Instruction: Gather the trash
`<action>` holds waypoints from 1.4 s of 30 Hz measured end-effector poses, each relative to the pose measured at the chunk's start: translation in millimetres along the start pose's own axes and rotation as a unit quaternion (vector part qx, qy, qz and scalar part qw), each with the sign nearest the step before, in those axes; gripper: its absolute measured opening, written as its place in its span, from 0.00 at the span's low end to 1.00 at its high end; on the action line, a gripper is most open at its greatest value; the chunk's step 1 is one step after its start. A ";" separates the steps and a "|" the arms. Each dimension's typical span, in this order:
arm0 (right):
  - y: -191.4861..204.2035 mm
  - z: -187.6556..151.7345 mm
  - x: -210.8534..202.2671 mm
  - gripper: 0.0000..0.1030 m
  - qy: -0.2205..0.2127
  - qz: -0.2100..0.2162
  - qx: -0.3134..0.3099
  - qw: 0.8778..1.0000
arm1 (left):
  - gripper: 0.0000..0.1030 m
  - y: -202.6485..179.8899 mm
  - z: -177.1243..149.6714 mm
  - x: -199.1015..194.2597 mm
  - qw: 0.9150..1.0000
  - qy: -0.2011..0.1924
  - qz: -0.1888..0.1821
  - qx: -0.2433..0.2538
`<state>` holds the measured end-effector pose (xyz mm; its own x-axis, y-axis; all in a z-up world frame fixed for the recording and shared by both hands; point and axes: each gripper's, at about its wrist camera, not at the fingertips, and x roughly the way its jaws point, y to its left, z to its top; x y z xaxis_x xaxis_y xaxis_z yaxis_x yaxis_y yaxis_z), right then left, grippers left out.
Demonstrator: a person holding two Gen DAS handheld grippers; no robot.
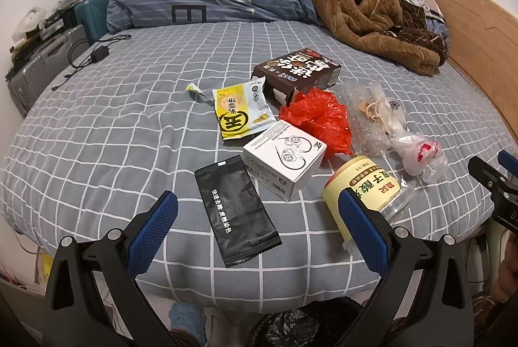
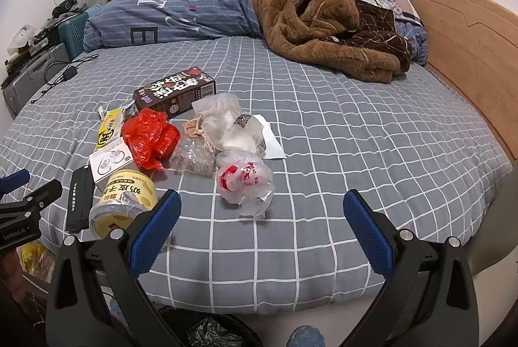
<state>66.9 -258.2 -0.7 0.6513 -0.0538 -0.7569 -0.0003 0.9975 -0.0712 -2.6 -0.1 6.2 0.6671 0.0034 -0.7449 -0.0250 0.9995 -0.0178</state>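
Trash pile [image 1: 291, 133] on checked bed [image 1: 129, 136]

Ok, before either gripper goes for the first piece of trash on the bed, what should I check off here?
1. Left gripper open: ok, fingers spread wide.
2. Right gripper open: ok, holds nothing.
3. Black packet reachable: ok, lies flat between the left fingers' line, nothing on top of it.
4. Yellow jar free: ok, on its side at the bed edge, partly behind one left finger.
5. Clear plastic bag free: ok, apart from the pile, ahead of the right gripper.
6. Bin bag open and ready: cannot tell, only a dark bag shows below the bed edge.
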 end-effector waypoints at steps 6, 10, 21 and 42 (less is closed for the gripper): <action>-0.2 0.2 -1.3 0.94 0.000 0.000 0.000 1.000 | 0.94 -1.8 -0.2 -1.3 1.000 0.001 -0.003 -0.001; -0.2 0.2 -1.5 0.94 0.000 -0.002 0.000 1.000 | 0.94 -1.2 -0.2 0.2 1.000 0.005 -0.003 -0.004; -1.2 1.1 -3.6 0.94 0.000 -0.003 -0.001 1.000 | 0.94 -0.5 0.6 -0.1 1.000 0.005 -0.003 -0.005; -2.4 3.3 15.9 0.93 0.013 -0.005 -0.008 1.000 | 0.94 -8.8 14.5 15.2 1.000 0.014 -0.009 0.010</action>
<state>79.7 -261.3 -10.5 0.6316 -0.0643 -0.7726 -0.0069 0.9960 -0.0886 18.6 -8.4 4.6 0.6460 -0.0147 -0.7632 0.0014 0.9998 -0.0180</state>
